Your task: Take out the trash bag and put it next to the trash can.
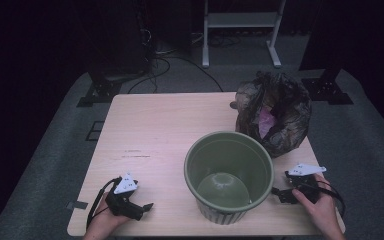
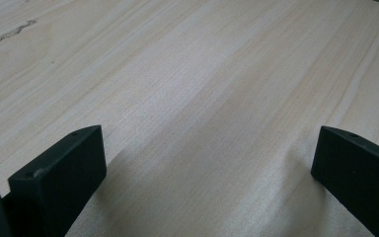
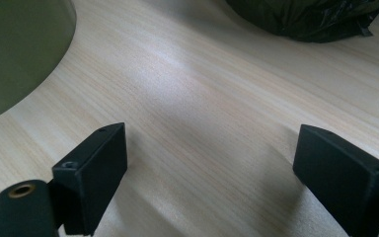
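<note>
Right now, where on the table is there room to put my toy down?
The biggest bare patch is the left half of the table, from the far edge down to the left gripper and across to the green bucket. The right side is crowded: the dark bag sits just behind the bucket, and the right gripper is beside it.

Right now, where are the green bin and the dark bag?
green bin (image 1: pixel 228 150): high view, on its far inner wall.
dark bag (image 1: pixel 292 117): high view, on its crinkled right side.
</note>
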Action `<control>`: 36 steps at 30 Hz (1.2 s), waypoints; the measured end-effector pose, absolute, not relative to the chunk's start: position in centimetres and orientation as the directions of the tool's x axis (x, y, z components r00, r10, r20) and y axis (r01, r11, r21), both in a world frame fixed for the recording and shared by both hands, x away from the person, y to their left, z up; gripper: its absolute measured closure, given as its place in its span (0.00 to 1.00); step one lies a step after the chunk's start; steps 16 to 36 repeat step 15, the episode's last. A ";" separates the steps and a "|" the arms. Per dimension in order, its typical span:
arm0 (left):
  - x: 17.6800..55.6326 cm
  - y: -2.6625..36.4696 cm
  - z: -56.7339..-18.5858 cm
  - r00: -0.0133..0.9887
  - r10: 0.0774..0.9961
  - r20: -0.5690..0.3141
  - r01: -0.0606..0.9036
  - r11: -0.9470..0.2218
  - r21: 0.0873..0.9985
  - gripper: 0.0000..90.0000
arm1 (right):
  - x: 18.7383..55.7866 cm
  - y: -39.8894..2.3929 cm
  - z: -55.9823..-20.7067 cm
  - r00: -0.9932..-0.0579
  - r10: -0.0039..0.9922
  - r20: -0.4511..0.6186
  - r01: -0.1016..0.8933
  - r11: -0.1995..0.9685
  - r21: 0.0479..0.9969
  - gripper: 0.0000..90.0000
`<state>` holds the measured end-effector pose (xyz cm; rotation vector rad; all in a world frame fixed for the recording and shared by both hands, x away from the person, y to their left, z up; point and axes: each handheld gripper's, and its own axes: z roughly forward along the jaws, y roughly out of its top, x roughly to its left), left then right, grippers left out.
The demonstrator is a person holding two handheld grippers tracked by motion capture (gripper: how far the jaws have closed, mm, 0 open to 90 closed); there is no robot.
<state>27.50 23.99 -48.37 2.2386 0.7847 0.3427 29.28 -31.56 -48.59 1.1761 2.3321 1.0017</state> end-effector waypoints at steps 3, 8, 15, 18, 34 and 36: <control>27.5 24.0 -48.4 0.779 0.627 0.010 0.433 -0.549 0.715 0.00 | 29.3 -31.6 -48.7 -0.600 0.800 0.011 0.552 0.404 0.730 0.11; 27.5 24.0 -48.4 0.780 0.626 0.010 0.432 -0.550 0.715 0.00 | 29.3 -31.5 -48.7 -0.600 0.800 0.011 0.552 0.404 0.729 0.11; 27.5 24.0 -48.4 0.780 0.626 0.010 0.432 -0.550 0.715 0.00 | 29.3 -31.5 -48.7 -0.599 0.800 0.010 0.552 0.404 0.729 0.11; 27.5 24.0 -48.4 0.780 0.626 0.010 0.432 -0.550 0.715 0.00 | 29.3 -31.5 -48.7 -0.599 0.800 0.010 0.552 0.404 0.729 0.11; 27.5 24.0 -48.4 0.780 0.626 0.010 0.432 -0.550 0.715 0.00 | 29.3 -31.5 -48.7 -0.599 0.800 0.010 0.552 0.404 0.729 0.11; 27.5 24.0 -48.4 0.780 0.626 0.010 0.432 -0.550 0.715 0.00 | 29.3 -31.5 -48.7 -0.599 0.800 0.010 0.552 0.404 0.729 0.11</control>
